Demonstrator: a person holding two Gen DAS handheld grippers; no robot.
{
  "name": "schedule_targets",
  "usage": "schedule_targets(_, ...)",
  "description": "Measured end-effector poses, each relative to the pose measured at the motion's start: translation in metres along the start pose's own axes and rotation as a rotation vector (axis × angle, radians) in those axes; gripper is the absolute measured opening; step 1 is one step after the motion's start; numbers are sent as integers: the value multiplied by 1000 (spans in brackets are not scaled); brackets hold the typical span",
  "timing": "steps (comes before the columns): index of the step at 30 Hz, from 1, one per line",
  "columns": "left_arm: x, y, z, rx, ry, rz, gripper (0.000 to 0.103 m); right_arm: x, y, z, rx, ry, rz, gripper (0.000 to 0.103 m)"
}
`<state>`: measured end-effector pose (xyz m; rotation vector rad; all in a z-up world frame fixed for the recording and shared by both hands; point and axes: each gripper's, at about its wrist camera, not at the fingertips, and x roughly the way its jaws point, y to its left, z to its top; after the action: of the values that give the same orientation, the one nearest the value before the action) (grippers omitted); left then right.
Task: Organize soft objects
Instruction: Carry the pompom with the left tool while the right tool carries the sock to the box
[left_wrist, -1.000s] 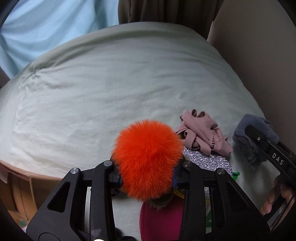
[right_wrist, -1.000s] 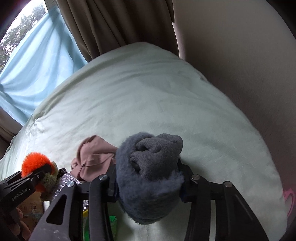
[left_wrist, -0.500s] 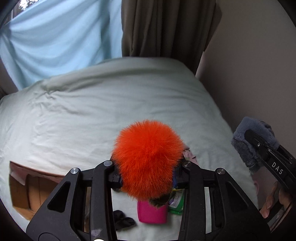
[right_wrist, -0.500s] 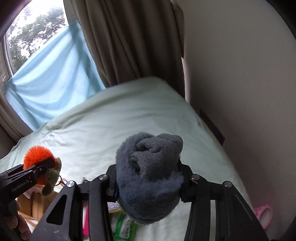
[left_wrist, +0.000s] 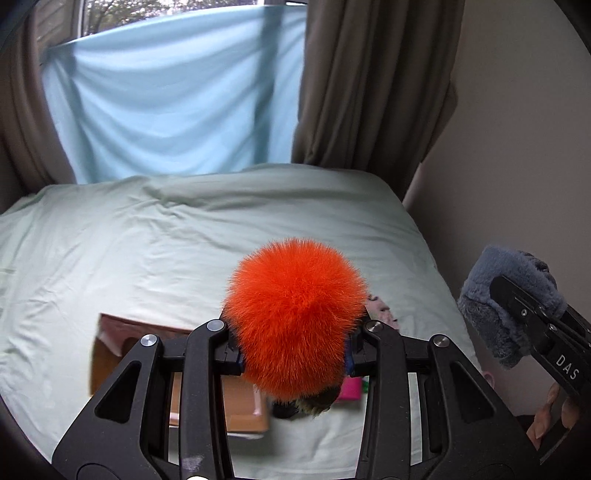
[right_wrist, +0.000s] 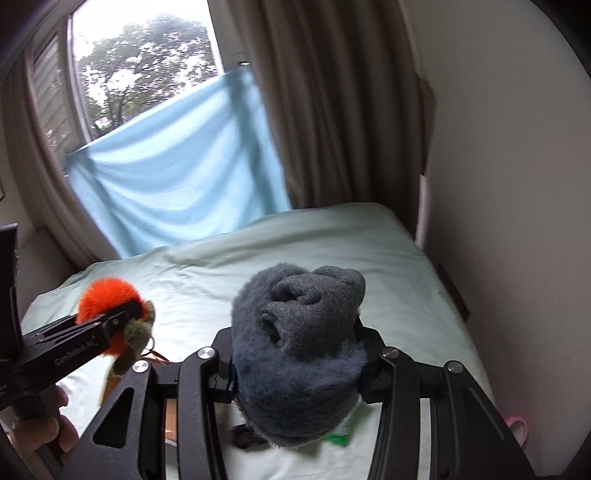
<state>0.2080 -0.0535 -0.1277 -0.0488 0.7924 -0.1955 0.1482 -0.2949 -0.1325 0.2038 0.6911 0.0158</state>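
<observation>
My left gripper is shut on a fluffy orange pom-pom toy with an olive-green part hanging under it, held high above the bed. In the right wrist view the same orange toy shows at the left, clamped in the left gripper. My right gripper is shut on a rolled grey fleece item; that grey fleece also appears at the right edge of the left wrist view. Both held things hide the fingertips.
Below lies a bed with a pale green sheet. An open cardboard box sits on it at lower left, beside a magenta object, a dark item and a pinkish cloth. A brown curtain, blue sheet and wall bound the far side.
Both grippers have risen well above the bed with their toys still clamped. The bed looks smaller and farther, and the window, curtain and cardboard box have come into view.
</observation>
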Motion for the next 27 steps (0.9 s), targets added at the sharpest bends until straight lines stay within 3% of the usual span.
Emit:
schedule_targets(7, -32, 94, -10, -3, 25, 61, 32, -6, 101, -12, -48, 45, 92, 42)
schedule_targets(15, -13, 201, -35, -12, 124, 93, 32, 35, 207, -37, -14, 161, 150, 42)
schedule_targets(21, 24, 252, -57, -25, 204, 107, 32, 75, 245, -66, 14, 263, 150, 42)
schedule_targets(27, 67, 274, -80, -49, 289, 111, 32, 127, 262, -96, 45, 407, 144, 42)
